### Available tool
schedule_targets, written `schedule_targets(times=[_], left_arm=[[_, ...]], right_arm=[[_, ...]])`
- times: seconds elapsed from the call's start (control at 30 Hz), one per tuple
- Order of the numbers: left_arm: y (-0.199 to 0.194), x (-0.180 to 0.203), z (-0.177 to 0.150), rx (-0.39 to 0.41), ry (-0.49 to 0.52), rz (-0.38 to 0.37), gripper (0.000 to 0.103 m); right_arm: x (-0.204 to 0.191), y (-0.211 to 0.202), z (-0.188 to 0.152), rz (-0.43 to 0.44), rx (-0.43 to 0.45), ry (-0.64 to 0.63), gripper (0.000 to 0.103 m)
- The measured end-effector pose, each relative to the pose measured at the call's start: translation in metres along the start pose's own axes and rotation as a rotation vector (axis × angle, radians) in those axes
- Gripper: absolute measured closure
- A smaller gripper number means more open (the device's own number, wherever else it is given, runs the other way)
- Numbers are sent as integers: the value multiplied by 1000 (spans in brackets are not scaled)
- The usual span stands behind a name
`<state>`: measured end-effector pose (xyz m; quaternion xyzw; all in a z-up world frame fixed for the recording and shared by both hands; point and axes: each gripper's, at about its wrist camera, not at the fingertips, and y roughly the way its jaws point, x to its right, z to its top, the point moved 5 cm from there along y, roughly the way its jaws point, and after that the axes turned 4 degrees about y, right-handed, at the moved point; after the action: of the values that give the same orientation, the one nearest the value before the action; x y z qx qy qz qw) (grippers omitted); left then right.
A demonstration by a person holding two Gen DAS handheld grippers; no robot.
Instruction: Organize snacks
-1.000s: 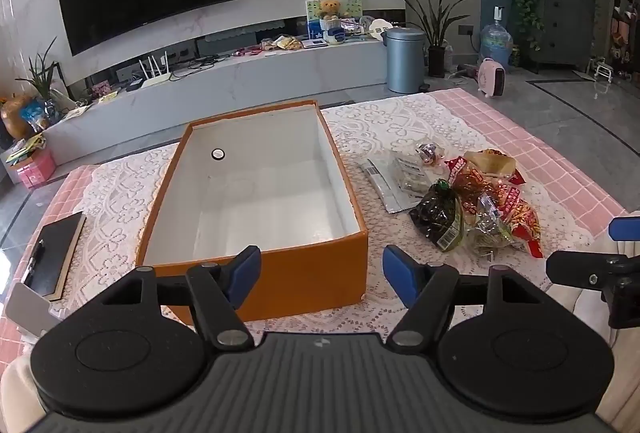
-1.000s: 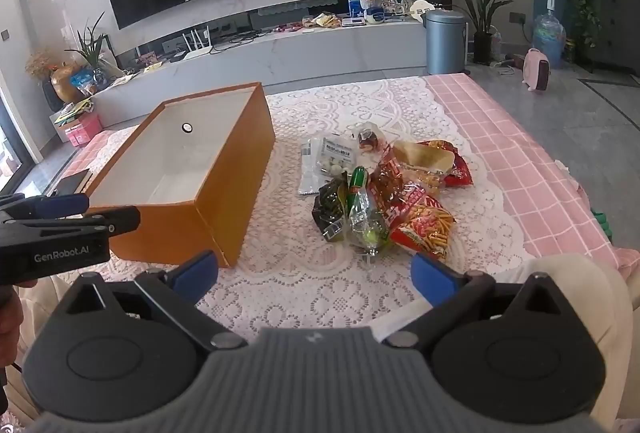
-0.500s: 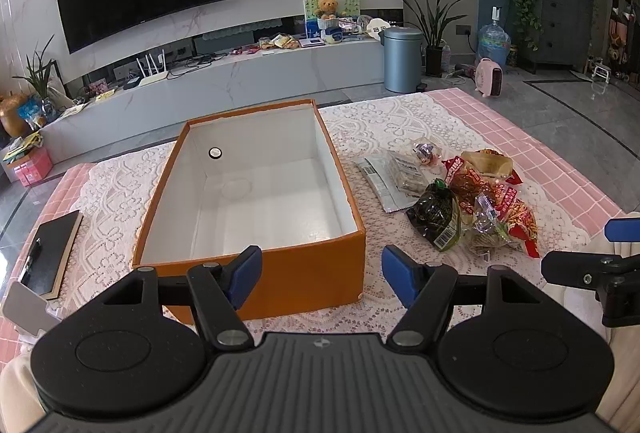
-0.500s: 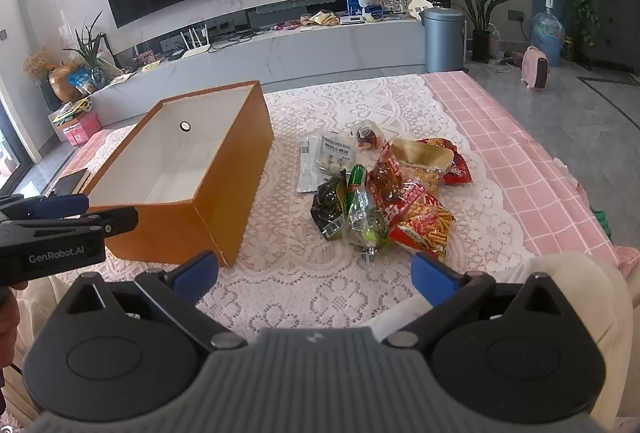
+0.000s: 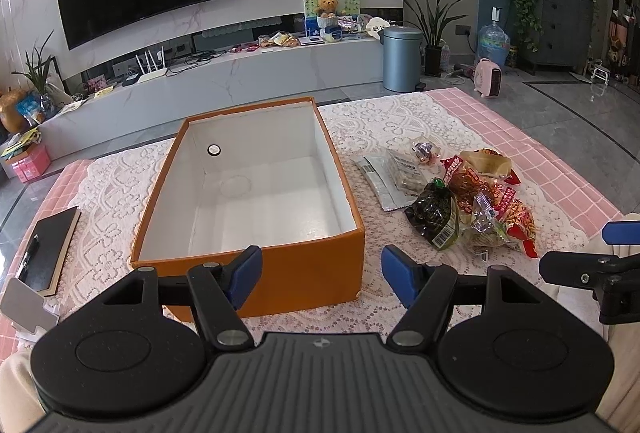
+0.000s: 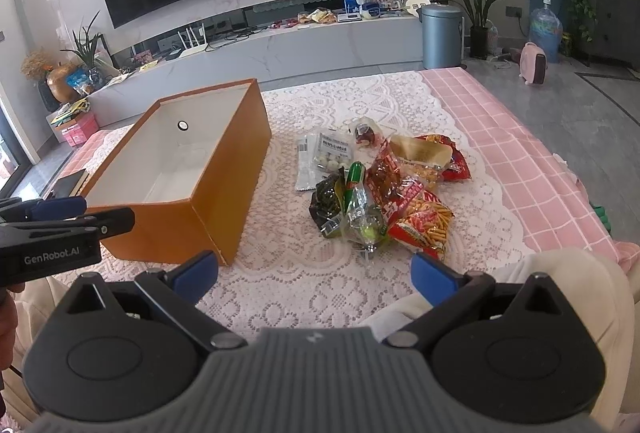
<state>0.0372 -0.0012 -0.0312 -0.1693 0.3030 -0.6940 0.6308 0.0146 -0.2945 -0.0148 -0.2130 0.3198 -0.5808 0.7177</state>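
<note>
Movement over the last second is slight: in the left wrist view the orange box and the snack pile sit a touch higher and further left in the frame than before, and the right wrist view shows a similar small drift, so both tools are only easing forward. Nothing on the table has been touched, which suggests the sorting has not started; the box is empty, its white inside showing only a small round hole in the far wall. The left gripper hovers low at the bottom centre of its frame, its blue-tipped jaws spread wide, aimed at the near orange wall of the box and holding nothing. The right gripper hangs at the bottom of its own frame, jaws spread even wider and empty, pointing across bare lace cloth toward the pile. The snacks lie heaped right of centre in that view: a dark green packet, a clear wrapper with a green tube, a red bag of sticks and a white packet behind. All sit apart from the box, to its right.
</note>
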Motion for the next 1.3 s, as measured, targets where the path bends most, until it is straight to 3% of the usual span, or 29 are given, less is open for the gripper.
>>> schedule_targets(times=[1.3], left_arm=[[-1,2,-6,-10,-16,-12,23]], right_arm=[[4,0,-4,-6,-14,22,3]])
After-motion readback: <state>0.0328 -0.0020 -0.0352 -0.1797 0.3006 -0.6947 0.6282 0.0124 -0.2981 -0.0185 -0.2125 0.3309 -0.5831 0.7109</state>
